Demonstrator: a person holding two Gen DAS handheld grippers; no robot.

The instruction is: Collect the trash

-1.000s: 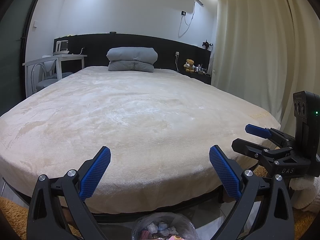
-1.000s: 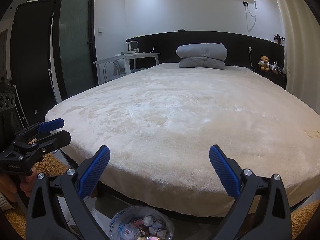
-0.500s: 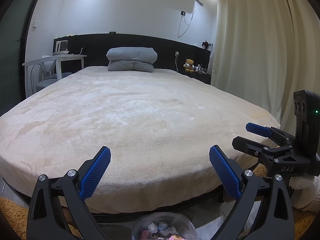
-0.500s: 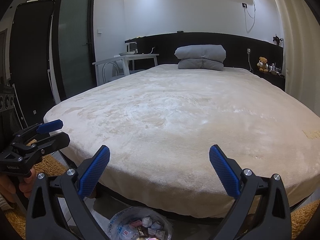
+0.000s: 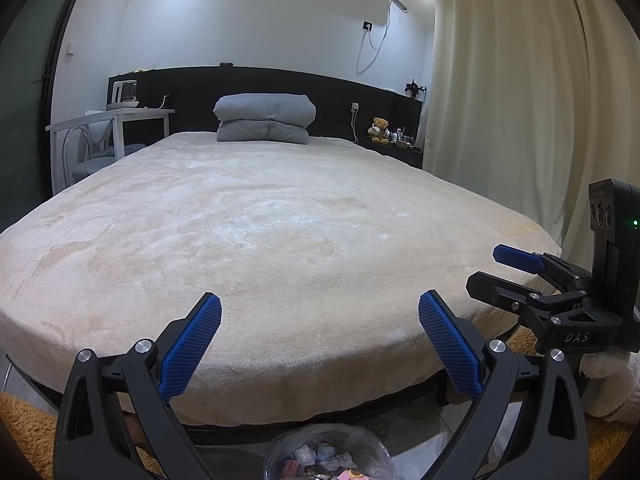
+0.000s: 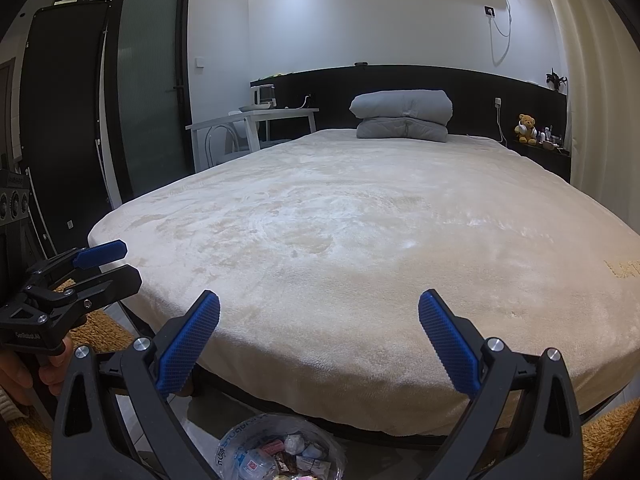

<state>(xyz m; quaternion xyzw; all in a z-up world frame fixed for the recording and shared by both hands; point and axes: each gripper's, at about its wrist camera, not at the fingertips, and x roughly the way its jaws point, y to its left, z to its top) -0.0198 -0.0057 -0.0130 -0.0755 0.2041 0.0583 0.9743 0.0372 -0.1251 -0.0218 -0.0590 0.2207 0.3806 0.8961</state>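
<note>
A round trash bin (image 5: 328,456) lined with a clear bag stands on the floor at the foot of the bed, holding several wrappers and crumpled scraps. It also shows at the bottom of the right wrist view (image 6: 280,448). My left gripper (image 5: 320,320) hovers above the bin, open, with nothing between its blue pads. My right gripper (image 6: 320,320) is likewise open and empty over the bin. Each gripper appears in the other's view: the right gripper (image 5: 490,268) at the right edge, the left gripper (image 6: 128,262) at the left edge, held by a hand (image 6: 24,372).
A large bed (image 5: 280,240) with a cream plush blanket fills both views, a folded grey duvet (image 5: 264,118) at its head. A white desk (image 5: 108,120) stands left, curtains (image 5: 500,100) right, and a dark glass door (image 6: 152,80) far left. Orange rug (image 6: 100,328) lies beside the bin.
Both grippers stay open and nearly still over the bin. The right wrist view has drifted very slightly.
</note>
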